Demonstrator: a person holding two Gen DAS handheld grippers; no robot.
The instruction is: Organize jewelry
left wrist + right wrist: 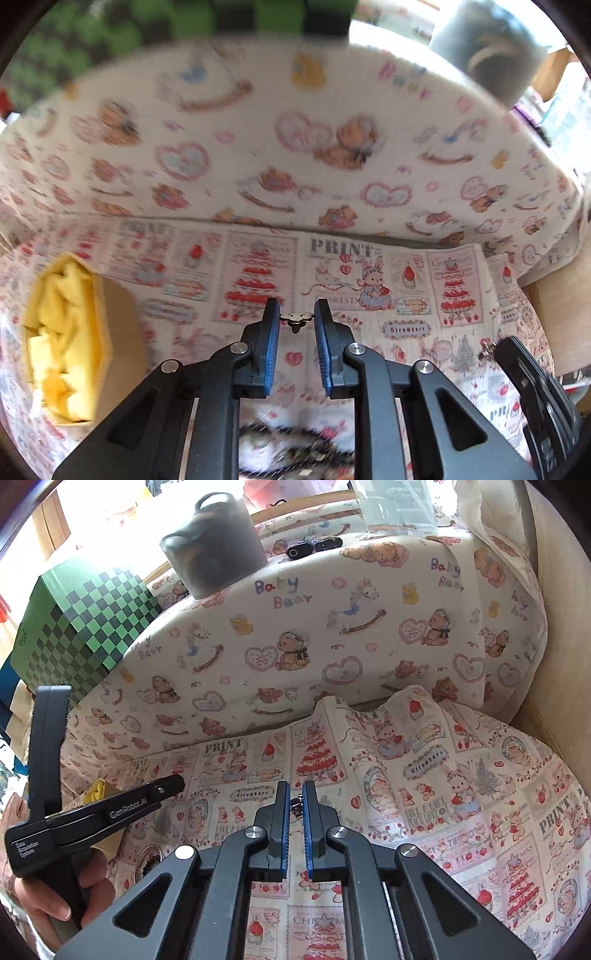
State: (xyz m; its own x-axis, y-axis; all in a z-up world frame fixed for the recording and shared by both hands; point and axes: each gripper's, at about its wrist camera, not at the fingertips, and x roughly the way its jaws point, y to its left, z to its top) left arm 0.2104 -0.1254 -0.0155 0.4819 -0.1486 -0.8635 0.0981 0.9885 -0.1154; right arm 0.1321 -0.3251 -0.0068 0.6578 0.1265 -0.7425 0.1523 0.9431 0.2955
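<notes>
Carrying step, I judge: left claw [295,320] pinches a small gold flower-shaped earring [294,319]; right claw [295,805], narrow, grips a small silvery trinket [295,806]. Next, the yellow-lined cardboard box [70,339].

Ahead of both claws the strawberry-print cloth [424,794] lies open to the right, rising in a fold near the rear. A bear-print padded wall [332,646] closes the far side. On the left, a cardboard box [92,332] with yellow filling and the left claw [177,784] narrow the passage.
</notes>
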